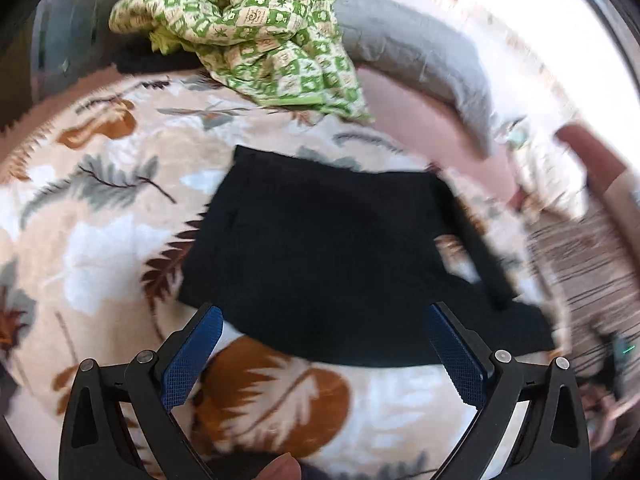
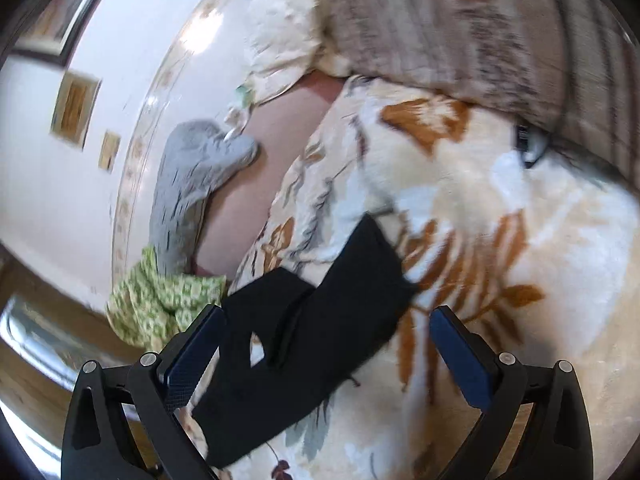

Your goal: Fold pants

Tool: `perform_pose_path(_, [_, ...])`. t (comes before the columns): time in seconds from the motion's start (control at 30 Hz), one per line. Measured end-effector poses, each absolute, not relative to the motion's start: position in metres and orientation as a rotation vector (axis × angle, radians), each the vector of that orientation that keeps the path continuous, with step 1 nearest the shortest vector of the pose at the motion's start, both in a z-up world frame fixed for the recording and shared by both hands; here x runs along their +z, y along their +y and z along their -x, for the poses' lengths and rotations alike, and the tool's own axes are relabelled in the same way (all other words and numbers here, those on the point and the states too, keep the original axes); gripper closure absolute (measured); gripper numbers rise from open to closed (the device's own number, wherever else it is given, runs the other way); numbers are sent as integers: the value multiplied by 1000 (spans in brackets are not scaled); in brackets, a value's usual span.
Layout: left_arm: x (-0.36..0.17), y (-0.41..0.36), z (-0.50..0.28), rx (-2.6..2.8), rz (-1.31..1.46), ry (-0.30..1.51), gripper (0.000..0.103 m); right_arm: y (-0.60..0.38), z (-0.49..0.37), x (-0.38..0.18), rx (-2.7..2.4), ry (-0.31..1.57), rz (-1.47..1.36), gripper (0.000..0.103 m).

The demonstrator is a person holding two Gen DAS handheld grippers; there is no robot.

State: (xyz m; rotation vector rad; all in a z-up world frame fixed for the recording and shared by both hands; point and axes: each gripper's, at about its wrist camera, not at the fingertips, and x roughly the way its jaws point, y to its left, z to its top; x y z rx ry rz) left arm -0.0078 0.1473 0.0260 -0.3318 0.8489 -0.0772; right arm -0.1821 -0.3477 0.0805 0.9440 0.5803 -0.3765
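On leaf-print blanket (image 1: 100, 248), black pants (image 1: 320, 248) lie folded flat; left gripper (image 1: 324, 344) and right gripper (image 2: 326, 344) wide, empty, pants at 12 o'clock, likely between grasps.

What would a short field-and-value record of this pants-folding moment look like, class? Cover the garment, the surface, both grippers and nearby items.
garment: black pants, lying on the blanket, partly folded, a small gap showing between layers
surface: leaf-print blanket
left gripper: open, empty, over the pants' near edge
right gripper: open, empty, pants between its fingers' line of view
nearby: green checked cloth, bunched; grey pillow
image quality: motion blur in both views
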Motion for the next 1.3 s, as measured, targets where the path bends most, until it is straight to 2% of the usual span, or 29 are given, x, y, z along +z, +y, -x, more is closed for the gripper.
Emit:
perform_pose_path(0.2, [20,89,14,54,25,864,2,-272,139,100,-286,745,-468,1])
perform_pose_path(0.33, [21,70,14,74,-27,852,3,-210,124,100,-309,788,-61,1])
perform_pose_path(0.43, [21,64,13,88,-23,840,3,-187,121,96,-270,784,61,1])
perform_pose_path(1.3, [18,70,4,47,-3,866,8,-185,121,96,-280,778,97,1])
